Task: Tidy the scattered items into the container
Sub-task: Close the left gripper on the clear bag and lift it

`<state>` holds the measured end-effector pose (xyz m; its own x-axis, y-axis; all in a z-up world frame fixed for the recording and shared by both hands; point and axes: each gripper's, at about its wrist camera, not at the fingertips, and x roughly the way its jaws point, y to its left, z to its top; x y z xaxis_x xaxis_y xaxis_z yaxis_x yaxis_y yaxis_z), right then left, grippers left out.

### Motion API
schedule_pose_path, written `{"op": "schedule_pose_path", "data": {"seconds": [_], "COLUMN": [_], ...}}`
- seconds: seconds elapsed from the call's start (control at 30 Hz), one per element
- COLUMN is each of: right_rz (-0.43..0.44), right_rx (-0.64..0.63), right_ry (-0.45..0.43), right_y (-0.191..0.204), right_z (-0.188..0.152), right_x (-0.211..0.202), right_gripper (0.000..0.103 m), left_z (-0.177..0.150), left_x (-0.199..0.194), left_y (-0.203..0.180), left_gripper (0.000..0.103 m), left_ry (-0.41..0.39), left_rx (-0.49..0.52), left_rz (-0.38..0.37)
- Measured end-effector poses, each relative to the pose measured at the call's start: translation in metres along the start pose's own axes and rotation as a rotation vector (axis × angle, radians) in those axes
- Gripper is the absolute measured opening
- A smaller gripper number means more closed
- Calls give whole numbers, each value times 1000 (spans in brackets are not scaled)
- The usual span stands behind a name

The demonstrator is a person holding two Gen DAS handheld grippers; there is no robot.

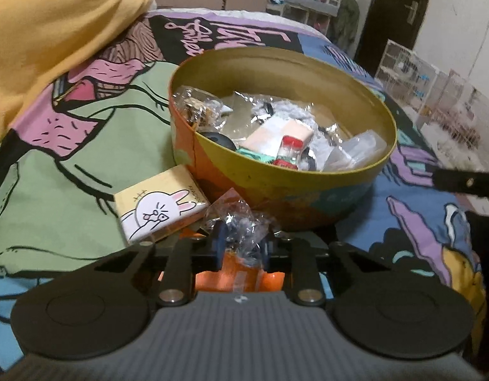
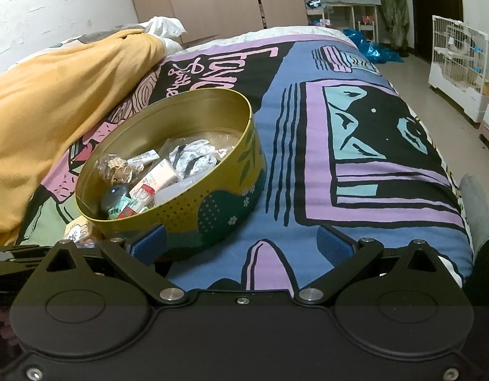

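Pinching a crinkly clear packet (image 1: 241, 225), the left gripper (image 1: 242, 247) sits just before the tin (image 1: 276, 184) on the bed (image 2: 307, 190), beside a rabbit box (image 1: 158, 203). The right gripper (image 2: 241, 244) has its fingers spread, holding nothing.

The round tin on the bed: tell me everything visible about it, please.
The round tin is a shallow, open metal container, gold inside, its outside printed in yellow, dark green and orange with leaves and small flowers. No lid is in view. It sits upright on the patterned bedspread, part-filled with small items: clear crinkly bags, a pale box, a red-capped bottle. A rabbit-print box lies against its base. The left tongs, shut on a clear plastic packet, are just before its wall.
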<state>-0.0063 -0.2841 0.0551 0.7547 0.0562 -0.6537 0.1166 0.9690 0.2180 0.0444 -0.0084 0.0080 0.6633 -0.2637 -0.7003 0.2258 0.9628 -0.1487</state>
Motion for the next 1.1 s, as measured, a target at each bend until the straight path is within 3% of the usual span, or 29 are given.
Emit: {"op": "schedule_pose_path", "data": {"seconds": [0.57,1.1], "right_rz": [-1,0], "right_rx": [-30,-34], "right_ry": [39,58], "right_y": [6,7], "right_z": [-4,-5], "right_x": [6,9], "right_gripper": [102,102], "left_z": [28,93], "left_x": [-51,-76], "left_y": [8,-17], "left_gripper": [22,22], "left_ry": [-69,-157], "left_rx": [-43,24], "left_rz": [25,11]}}
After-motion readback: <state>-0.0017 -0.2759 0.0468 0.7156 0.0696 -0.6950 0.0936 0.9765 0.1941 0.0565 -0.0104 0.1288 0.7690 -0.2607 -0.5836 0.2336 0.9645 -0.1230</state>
